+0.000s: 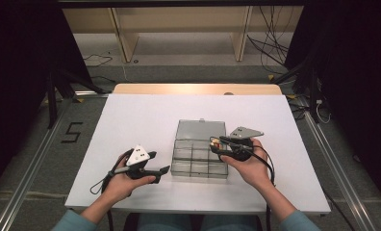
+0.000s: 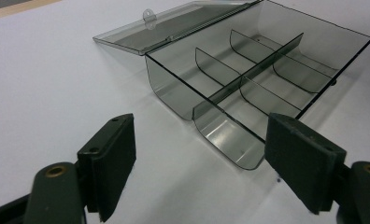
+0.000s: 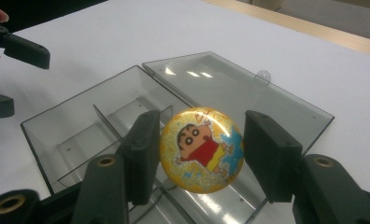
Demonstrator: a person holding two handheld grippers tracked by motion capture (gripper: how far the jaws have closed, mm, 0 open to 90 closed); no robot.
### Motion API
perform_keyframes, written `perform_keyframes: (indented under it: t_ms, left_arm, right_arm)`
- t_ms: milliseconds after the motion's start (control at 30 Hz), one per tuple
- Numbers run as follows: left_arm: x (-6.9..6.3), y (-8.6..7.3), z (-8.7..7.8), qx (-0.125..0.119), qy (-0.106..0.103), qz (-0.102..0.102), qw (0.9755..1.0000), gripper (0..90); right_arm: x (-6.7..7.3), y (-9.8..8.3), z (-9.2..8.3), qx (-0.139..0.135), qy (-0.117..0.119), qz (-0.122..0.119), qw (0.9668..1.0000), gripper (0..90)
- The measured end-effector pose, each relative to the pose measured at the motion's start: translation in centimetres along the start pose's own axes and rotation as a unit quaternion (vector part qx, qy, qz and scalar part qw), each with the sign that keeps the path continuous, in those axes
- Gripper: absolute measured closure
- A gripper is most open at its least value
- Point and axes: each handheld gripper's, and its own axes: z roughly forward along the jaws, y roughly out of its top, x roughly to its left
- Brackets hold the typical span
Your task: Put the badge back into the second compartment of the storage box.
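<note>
Glossy badge; clear plastic box.

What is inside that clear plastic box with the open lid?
The box has dividers splitting it into compartments, and those that show look bare. The right gripper holds a round cartoon badge above it, hiding part of the floor beneath in that view.

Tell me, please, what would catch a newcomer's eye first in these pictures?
The round yellow cartoon badge, held between the right gripper's jaws above the smoky clear compartment box. That box sits mid-table with its lid flat open, while the left gripper hangs open beside it.
</note>
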Motion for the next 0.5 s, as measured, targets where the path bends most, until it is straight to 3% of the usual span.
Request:
perform_keyframes:
  t_ms: [500]
  left_arm:
    - [0.00,-0.01,0.02,0.000,0.000,-0.001,1.0000,24.9]
  right_arm:
    - [0.30,0.35,0.61,0.002,0.004,-0.002,1.0000,47.8]
